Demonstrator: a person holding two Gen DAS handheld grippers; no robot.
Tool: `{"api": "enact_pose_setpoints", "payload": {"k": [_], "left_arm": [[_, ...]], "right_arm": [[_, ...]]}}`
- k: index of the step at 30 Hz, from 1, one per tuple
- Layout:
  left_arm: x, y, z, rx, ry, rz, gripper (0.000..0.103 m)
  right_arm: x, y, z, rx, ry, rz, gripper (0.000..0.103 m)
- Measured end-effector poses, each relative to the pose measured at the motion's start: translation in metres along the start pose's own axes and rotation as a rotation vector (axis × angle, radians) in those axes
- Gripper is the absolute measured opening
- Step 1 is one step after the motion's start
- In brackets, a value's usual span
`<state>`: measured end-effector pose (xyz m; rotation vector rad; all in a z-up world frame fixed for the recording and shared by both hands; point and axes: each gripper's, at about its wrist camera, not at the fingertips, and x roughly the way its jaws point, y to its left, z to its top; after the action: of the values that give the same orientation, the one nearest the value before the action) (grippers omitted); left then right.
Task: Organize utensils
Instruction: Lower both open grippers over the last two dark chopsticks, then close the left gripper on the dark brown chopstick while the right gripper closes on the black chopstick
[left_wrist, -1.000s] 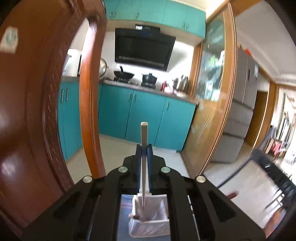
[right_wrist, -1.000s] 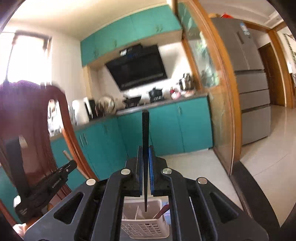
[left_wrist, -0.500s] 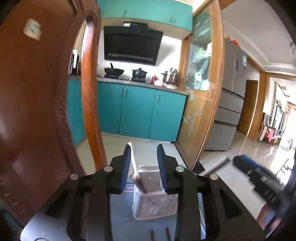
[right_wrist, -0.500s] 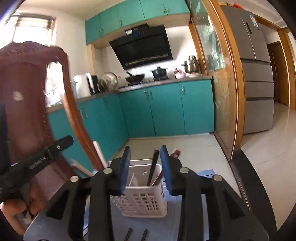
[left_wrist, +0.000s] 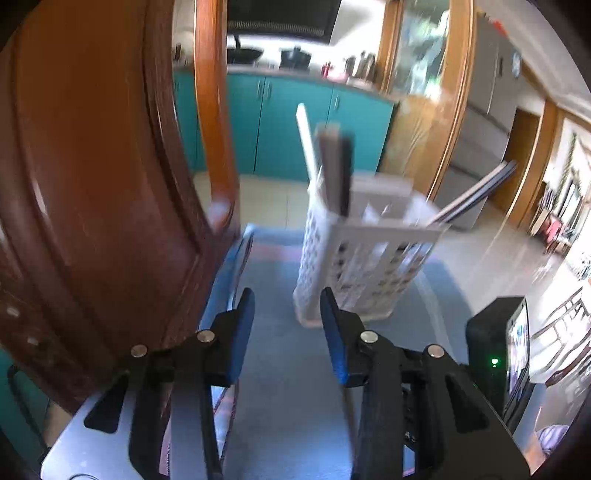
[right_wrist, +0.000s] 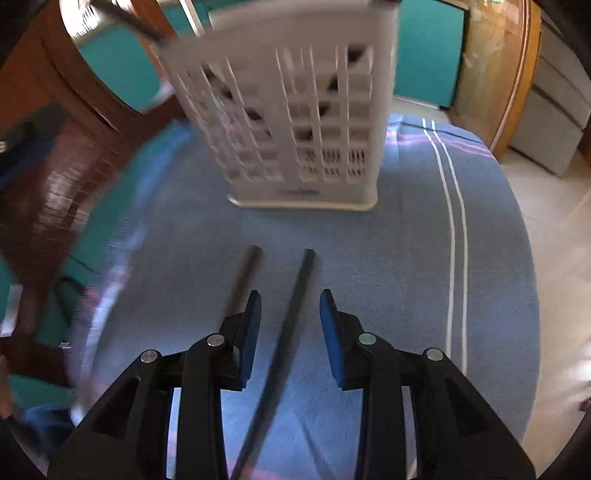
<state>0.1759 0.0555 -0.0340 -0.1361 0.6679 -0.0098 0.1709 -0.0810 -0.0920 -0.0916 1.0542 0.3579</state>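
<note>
Below, 1 black chopstick lies between the right gripper's wide, empty jaws.

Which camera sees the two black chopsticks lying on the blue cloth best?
The right wrist view: both black chopsticks lie in plain sight on the blue cloth, one between the open right gripper fingers. The left wrist view shows neither clearly.

White slotted caddy upright on mat, holding utensils; two black chopsticks lying before it.
</note>
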Motion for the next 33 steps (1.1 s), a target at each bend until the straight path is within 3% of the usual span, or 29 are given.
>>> {"api": "enact_pose_setpoints", "payload": {"k": [1, 3, 8, 15, 18, 21, 24, 25, 27, 28, 33], "left_arm": [[0.006, 0.001, -0.004, 0.002, 0.027, -0.004, 0.037], [0.017, -0.002, -0.01, 0.015, 0.067, -0.003, 0.038], [0.043, -0.024, -0.035, 0.094, 0.213, -0.039, 0.04], [0.07, -0.06, -0.069, 0.161, 0.35, -0.048, 0.047], [0.078, -0.071, -0.077, 0.196, 0.376, -0.022, 0.05], [0.088, -0.073, -0.075, 0.21, 0.369, -0.003, 0.051], [0.091, -0.072, -0.072, 0.196, 0.36, -0.002, 0.039], [0.09, -0.072, -0.07, 0.195, 0.358, 0.0, 0.029], [0.091, -0.068, -0.067, 0.186, 0.355, -0.004, 0.015], [0.091, -0.067, -0.067, 0.183, 0.352, -0.001, 0.009], [0.087, -0.065, -0.065, 0.177, 0.324, 0.016, 0.007]], "right_arm": [[0.005, 0.001, 0.0, 0.002, 0.016, -0.002, 0.033], [0.005, 0.003, 0.001, -0.008, 0.007, -0.049, 0.014], [0.0, -0.028, -0.008, 0.114, 0.028, -0.032, 0.007], [-0.006, -0.064, -0.015, 0.213, 0.025, -0.036, 0.01], [-0.007, -0.064, -0.015, 0.199, 0.026, -0.06, 0.018], [-0.004, -0.06, -0.015, 0.151, 0.024, -0.097, 0.019], [-0.001, -0.055, -0.012, 0.106, 0.022, -0.125, 0.019], [-0.001, -0.053, -0.011, 0.097, 0.022, -0.125, 0.019], [-0.001, -0.049, -0.012, 0.086, 0.019, -0.11, 0.007], [-0.004, -0.047, -0.014, 0.088, 0.016, -0.096, 0.007], [-0.011, -0.049, -0.017, 0.119, -0.014, -0.041, 0.006]]}}
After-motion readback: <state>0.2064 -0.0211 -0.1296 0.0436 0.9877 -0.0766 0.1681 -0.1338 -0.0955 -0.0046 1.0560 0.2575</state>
